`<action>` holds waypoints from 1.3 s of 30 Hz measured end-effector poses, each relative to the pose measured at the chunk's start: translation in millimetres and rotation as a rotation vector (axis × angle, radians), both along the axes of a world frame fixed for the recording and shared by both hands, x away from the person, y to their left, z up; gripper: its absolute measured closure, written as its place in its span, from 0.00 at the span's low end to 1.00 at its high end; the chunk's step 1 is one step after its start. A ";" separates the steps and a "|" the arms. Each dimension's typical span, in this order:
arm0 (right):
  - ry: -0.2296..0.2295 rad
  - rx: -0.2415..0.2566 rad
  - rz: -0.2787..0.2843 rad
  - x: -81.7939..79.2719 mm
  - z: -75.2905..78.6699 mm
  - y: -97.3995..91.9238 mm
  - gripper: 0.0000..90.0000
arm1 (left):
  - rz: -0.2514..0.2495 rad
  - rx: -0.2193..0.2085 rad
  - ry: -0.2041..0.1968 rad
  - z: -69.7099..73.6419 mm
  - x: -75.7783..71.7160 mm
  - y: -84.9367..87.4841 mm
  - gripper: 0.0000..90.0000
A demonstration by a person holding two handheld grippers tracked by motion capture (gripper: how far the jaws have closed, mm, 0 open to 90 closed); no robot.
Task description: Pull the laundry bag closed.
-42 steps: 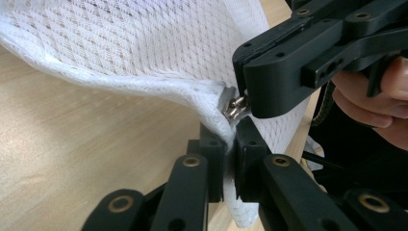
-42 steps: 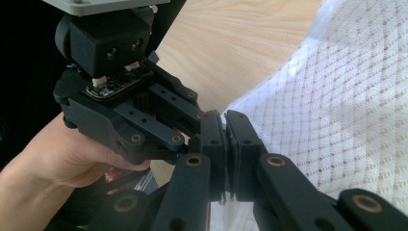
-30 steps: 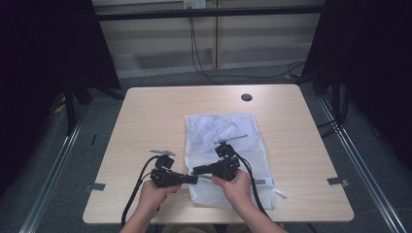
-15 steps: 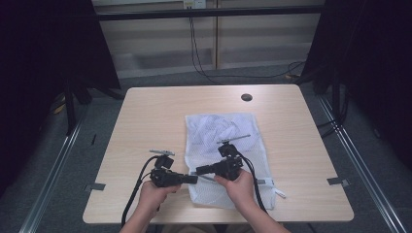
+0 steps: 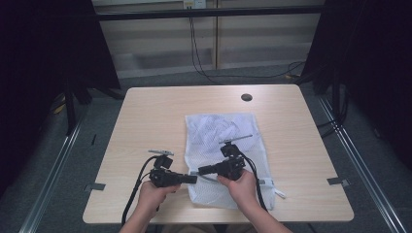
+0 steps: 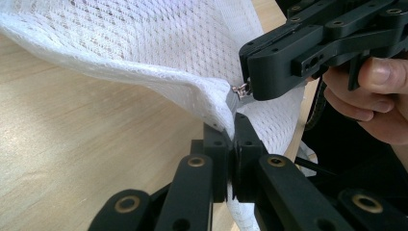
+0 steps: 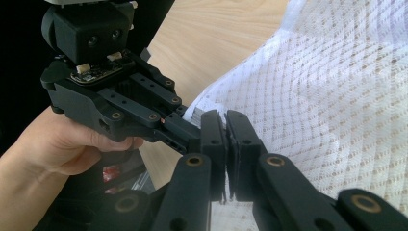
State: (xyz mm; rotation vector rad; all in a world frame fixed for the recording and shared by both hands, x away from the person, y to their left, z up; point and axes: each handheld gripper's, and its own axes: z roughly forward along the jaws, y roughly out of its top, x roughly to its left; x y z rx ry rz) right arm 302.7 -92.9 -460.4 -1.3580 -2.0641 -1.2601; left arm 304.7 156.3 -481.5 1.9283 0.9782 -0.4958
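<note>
Both grippers — left gripper [image 6: 234,144] clenched on the mesh bag's [image 5: 228,131] corner, right gripper [image 7: 226,126] seemingly on its zipper pull [image 6: 242,90] — likely begin unzipping, needing a steady opposing pull.

A pale wooden table [image 5: 145,126] fills the middle. A dark round grommet [image 5: 246,97] sits in the table's far edge, right of centre. Beyond the table, black cables [image 5: 204,68] hang down a light wall panel to the grey floor [image 5: 97,121]. Black curtains [image 5: 43,48] stand on either side of the table, and a metal rail [image 5: 53,170] runs along the floor by its left side.
</note>
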 end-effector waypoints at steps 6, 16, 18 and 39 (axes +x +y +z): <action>0.000 0.003 0.004 -0.3 -0.3 -0.8 0.97 | -0.001 -0.002 0.002 0.1 0.1 0.0 0.97; 0.009 0.000 -0.008 1.7 -1.8 -7.6 0.97 | 0.011 -0.007 -0.009 1.6 0.8 3.0 0.97; 0.011 -0.002 -0.004 1.8 -1.9 -9.9 0.97 | 0.008 -0.009 -0.008 1.4 0.9 2.9 0.97; 0.017 -0.002 -0.008 2.4 -3.2 -19.2 0.97 | 0.015 -0.021 -0.005 1.9 1.6 4.3 0.97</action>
